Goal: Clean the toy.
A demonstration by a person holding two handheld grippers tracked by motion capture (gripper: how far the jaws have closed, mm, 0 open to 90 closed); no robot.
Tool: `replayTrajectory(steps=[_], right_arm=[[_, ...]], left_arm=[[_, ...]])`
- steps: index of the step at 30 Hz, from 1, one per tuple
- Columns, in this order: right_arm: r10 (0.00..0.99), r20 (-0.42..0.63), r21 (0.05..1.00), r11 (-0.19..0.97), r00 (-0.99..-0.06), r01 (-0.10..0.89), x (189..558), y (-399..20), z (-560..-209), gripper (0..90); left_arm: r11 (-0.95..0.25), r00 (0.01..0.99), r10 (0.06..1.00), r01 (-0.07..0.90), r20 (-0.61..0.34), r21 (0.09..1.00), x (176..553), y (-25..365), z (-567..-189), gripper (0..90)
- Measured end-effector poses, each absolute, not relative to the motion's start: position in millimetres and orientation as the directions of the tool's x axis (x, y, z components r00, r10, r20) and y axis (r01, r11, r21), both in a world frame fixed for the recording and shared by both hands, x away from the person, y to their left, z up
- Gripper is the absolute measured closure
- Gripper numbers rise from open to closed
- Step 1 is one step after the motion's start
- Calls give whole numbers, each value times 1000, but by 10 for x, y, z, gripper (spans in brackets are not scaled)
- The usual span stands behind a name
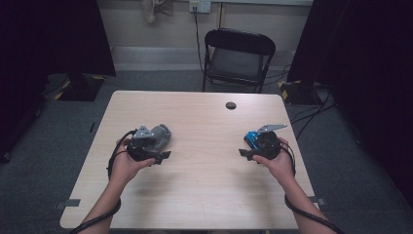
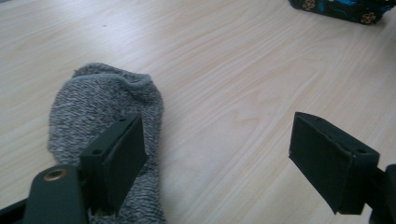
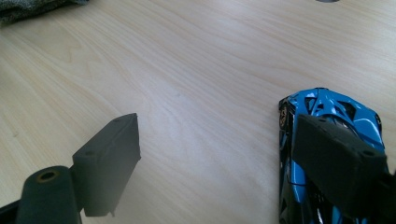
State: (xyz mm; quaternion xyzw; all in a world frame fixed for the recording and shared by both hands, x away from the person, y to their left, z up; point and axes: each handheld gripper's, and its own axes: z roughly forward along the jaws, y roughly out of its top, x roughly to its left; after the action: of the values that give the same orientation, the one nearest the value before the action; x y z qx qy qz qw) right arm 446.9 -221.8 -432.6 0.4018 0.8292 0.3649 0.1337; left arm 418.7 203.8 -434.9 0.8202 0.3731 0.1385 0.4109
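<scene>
A grey knitted sock [image 1: 163,132] lies on the left part of the wooden table [image 1: 204,195]. My left gripper [image 1: 164,146] hovers just above it, jaws pointing toward the table's middle. In the left gripper view the sock [image 2: 98,107] sits under and behind the left jaw, and the left gripper [image 2: 217,126] is open with bare wood between its jaws. A blue and black toy car [image 1: 251,138] rests at the right. My right gripper [image 1: 245,146] is beside it. In the right gripper view the car [image 3: 327,105] lies behind the right jaw, and the right gripper [image 3: 217,123] stands open on nothing.
A round cable hole [image 1: 231,105] marks the table's far middle. A black folding chair [image 1: 238,56] stands behind the table. Dark curtains hang at both sides. The car [image 2: 341,9] and the sock [image 3: 28,7] each show far off in the opposite gripper's view.
</scene>
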Motion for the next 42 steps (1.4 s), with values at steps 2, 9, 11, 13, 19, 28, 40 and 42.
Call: replayTrajectory(steps=[2, 9, 11, 13, 19, 28, 40, 42], right_arm=[[759, 59, 712, 424, -649, 560, 4457, -2192, -4321, 152], [748, 69, 726, 417, -661, 547, 4404, -2125, -4328, 151], [746, 71, 725, 417, -662, 548, 4398, -2117, -4335, 151], [737, 52, 717, 442, -674, 538, 4385, -2096, -4361, 151], [729, 59, 715, 446, -682, 539, 4354, -2074, -4400, 151], [705, 59, 718, 462, -706, 521, 4283, -1994, -4461, 151], [680, 71, 720, 471, -730, 509, 4183, -1904, -4528, 151], [676, 69, 721, 474, -733, 505, 4167, -1896, -4532, 151]], left_arm=[[-387, 690, 720, 491, -77, 780, 4170, 2005, -4355, 184], [-390, 713, 694, 486, -97, 782, 4123, 1865, -4423, 184], [-390, 720, 686, 480, -99, 785, 4115, 1848, -4434, 180], [-389, 727, 679, 477, -105, 788, 4107, 1820, -4446, 171], [-398, 740, 664, 470, -106, 788, 4076, 1758, -4498, 166], [-401, 759, 640, 464, -121, 790, 4016, 1662, -4554, 164], [-414, 779, 613, 460, -133, 786, 3933, 1567, -4619, 164], [-414, 779, 613, 460, -133, 785, 3923, 1564, -4626, 164]])
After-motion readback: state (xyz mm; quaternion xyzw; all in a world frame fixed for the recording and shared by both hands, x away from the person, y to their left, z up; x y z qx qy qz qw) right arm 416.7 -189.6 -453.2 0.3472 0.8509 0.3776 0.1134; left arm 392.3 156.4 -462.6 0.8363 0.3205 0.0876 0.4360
